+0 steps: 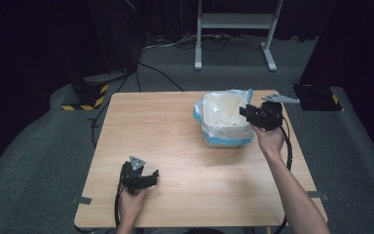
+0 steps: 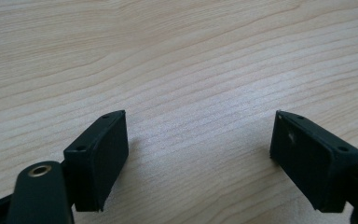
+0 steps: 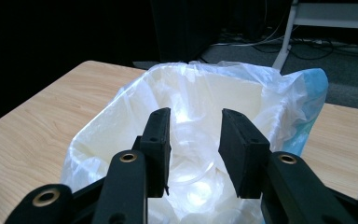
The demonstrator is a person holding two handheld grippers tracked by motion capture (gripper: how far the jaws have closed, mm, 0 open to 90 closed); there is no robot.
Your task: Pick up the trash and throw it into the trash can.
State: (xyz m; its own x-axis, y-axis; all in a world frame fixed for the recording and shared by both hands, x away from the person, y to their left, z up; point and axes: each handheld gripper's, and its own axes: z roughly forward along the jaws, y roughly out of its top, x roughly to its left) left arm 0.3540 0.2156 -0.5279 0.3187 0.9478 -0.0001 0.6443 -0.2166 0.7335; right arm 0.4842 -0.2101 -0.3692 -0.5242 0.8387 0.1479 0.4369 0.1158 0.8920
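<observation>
Your right gripper (image 3: 193, 154) hangs over the bin (image 1: 224, 119), jaws partly apart, gripping nothing. The bin is white, lined with a clear, blue-tinted bag (image 3: 279, 93), with clear plastic inside; no readable writing. Well away from the bin, your left gripper (image 2: 198, 154) is spread wide above the table (image 1: 175, 126).

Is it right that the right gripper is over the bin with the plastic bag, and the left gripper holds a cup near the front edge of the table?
Not quite. The left gripper holds nothing: the left gripper view shows its jaws wide apart over the bare wooden table. The rest stands: the right gripper is over the bag-lined bin.
</observation>
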